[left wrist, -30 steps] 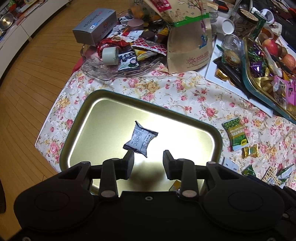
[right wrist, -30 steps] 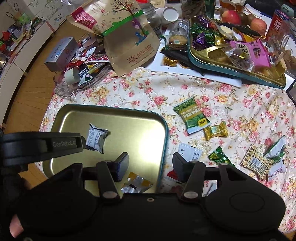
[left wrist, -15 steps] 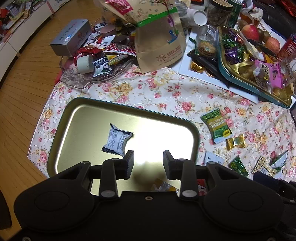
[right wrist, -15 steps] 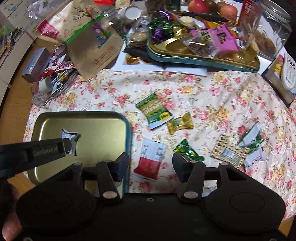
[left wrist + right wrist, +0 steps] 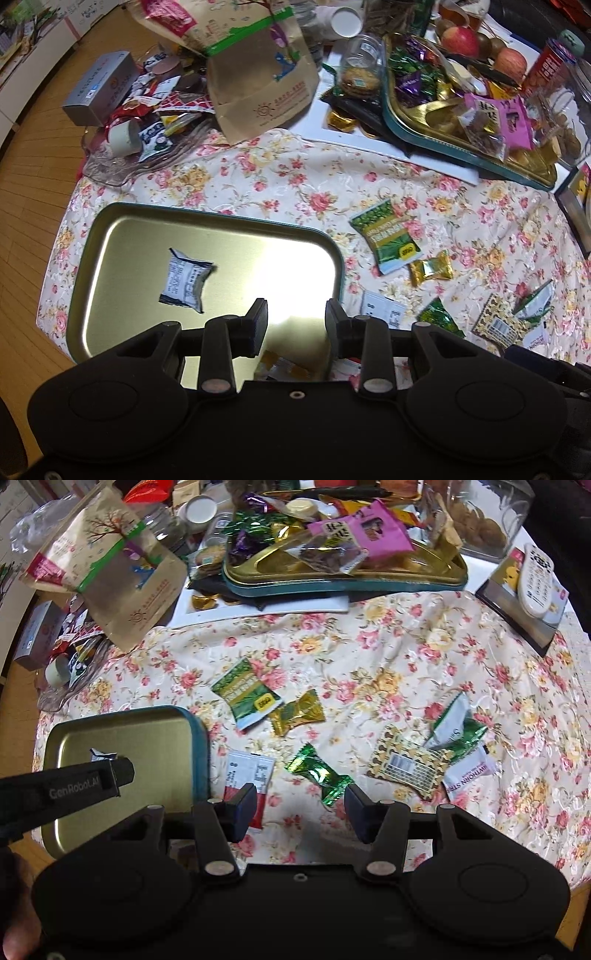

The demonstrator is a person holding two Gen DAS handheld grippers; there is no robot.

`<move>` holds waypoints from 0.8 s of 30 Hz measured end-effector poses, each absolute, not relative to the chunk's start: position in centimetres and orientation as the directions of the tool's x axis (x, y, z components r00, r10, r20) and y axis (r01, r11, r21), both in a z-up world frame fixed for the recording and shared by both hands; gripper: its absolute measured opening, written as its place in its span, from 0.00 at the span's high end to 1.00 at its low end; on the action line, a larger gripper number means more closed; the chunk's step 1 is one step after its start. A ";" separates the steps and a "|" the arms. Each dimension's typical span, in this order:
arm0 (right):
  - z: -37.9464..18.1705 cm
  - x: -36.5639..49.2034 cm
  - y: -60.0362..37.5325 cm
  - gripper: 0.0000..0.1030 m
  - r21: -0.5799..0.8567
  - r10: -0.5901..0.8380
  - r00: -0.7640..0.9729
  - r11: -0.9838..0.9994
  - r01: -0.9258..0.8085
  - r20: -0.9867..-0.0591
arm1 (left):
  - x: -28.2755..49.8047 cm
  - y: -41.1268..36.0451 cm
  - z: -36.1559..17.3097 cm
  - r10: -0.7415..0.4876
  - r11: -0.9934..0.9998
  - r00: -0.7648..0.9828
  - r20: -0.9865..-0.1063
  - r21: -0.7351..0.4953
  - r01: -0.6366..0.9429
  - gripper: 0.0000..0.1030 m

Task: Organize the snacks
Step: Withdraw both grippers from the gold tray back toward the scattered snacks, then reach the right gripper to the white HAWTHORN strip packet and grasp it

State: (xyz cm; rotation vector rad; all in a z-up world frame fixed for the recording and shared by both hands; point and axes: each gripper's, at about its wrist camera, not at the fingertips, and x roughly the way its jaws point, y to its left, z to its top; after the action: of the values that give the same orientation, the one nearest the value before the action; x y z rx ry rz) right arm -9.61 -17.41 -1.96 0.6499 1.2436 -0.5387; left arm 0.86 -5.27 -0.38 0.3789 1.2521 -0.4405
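A lived-in home: a table under a rose-printed floral tablecloth [image 5: 369, 657], a white remote control [image 5: 535, 579] at two o'clock, red apples [image 5: 460, 40] at one o'clock, honey-coloured wooden plank flooring [image 5: 33, 155] at nine o'clock.

The right tongs [image 5: 300, 808] hang open over the floral-clothed table [image 5: 369, 657], a green foil-wrapped candy [image 5: 320, 773] just beyond them, a gold rectangular metal tray [image 5: 147, 734] at left.

Both black plastic two-finger grippers, left gripper [image 5: 294, 320] and right gripper [image 5: 300, 809], point steeply down, jaws apart, nothing gripped.
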 end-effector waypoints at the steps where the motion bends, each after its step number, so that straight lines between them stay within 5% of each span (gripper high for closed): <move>1: -2.0 -9.9 -17.7 0.46 0.156 -0.023 0.240 0.702 0.695 -0.970 | 0.7 -5.6 -0.4 -0.114 0.853 0.245 -0.963 0.032 0.522 0.58; 24: -2.9 -15.6 -22.8 0.46 0.165 -0.009 0.212 0.595 0.787 -0.977 | -3.9 -11.8 -2.0 -0.148 0.776 0.146 -0.978 -0.023 0.631 0.58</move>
State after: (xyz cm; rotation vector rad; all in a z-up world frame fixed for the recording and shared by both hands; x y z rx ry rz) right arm -15.56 -22.81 -2.94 0.7759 1.2466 -0.6371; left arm -3.87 -11.84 -1.96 0.4456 1.3136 -0.5881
